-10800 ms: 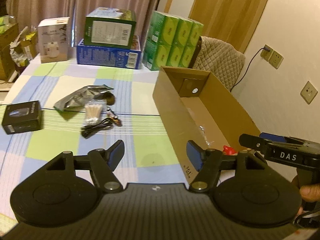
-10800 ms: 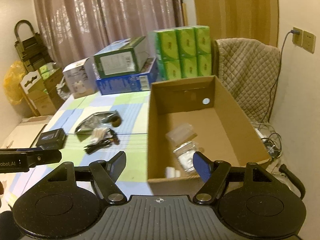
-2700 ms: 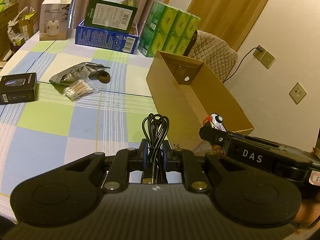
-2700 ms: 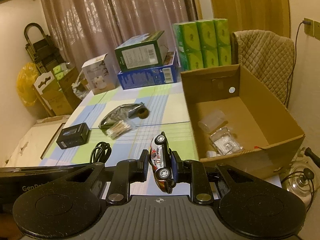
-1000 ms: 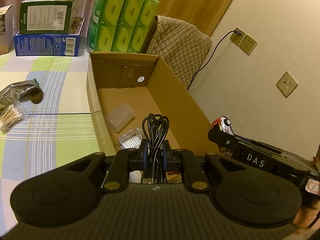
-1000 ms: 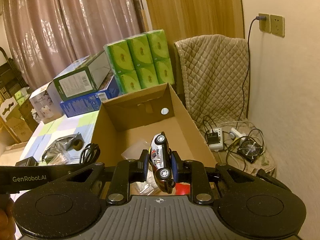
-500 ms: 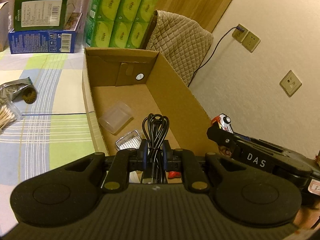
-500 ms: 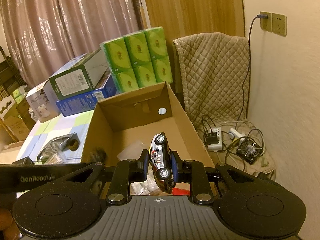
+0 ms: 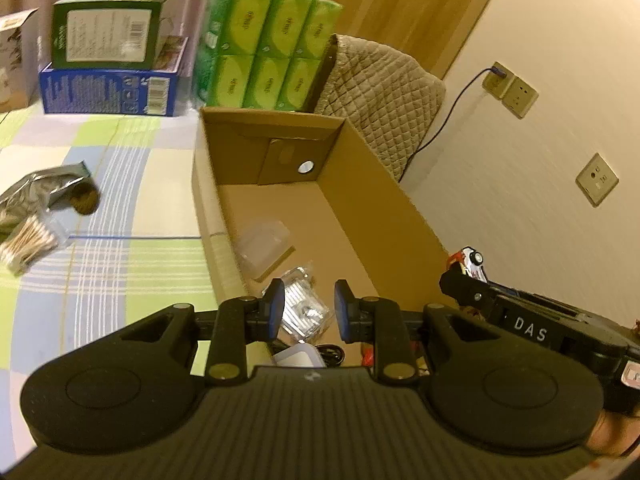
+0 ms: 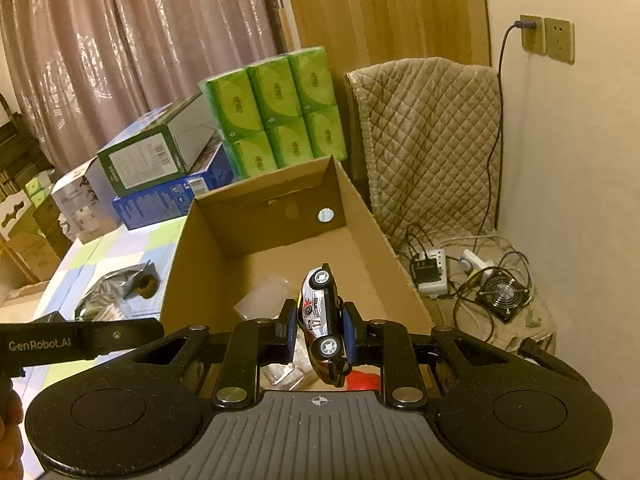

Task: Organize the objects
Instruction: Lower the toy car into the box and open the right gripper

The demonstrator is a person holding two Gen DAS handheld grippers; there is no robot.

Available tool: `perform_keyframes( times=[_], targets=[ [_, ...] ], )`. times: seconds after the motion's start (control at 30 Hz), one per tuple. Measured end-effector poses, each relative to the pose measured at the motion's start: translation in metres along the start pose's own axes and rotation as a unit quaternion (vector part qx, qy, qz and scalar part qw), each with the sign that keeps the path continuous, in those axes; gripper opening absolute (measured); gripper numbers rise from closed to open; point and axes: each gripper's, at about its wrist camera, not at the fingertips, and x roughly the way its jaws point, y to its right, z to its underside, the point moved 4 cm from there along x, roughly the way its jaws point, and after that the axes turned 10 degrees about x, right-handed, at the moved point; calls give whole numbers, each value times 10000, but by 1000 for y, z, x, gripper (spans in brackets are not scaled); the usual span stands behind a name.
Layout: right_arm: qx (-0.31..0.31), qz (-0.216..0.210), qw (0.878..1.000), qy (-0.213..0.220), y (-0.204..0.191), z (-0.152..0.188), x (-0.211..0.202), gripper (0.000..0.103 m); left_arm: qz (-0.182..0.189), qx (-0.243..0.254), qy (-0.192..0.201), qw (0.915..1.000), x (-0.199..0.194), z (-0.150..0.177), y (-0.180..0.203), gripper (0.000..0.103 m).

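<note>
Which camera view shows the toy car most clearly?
The right wrist view. There the toy car sits centred between the right gripper's fingers, showing its wheels and the number 17. The left wrist view shows only the car's front end, poking above the right gripper at the frame's right side.

Far ahead of the left gripper (image 9: pixel 306 316), just left of centre: green tissue packs (image 9: pixel 272 52), two rows of three. Further left, green carton (image 9: pixel 108 36) lying on blue carton (image 9: pixel 108 90), white box (image 9: pixel 12 60) at the edge, all on the checked bench (image 9: pixel 132 256). Ahead and right: quilted chair cover (image 9: pixel 376 96), wall socket (image 9: pixel 510 90) with a dark plug in it. Right of the right gripper (image 10: pixel 320 328), down on the floor: white power strip (image 10: pixel 430 270), small fan (image 10: pixel 502 294), tangled cables. Behind everything, pinkish curtain (image 10: pixel 120 60)
</note>
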Motion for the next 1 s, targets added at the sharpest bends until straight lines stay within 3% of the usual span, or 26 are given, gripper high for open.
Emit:
perform_keyframes(
  times=[0.43, 0.6, 1.0],
  targets=[
    [169, -165, 9994, -233, -2, 7, 15, 20, -88, -179, 35, 9998, -12, 8, -17, 26],
    [454, -304, 9984, -112, 4, 4, 11, 40, -113, -218, 60, 9997, -16, 11, -23, 29],
    [390, -448, 9982, 78, -20, 7, -24, 41, -292, -286, 106, 9991, -43, 26, -39, 36]
  ],
)
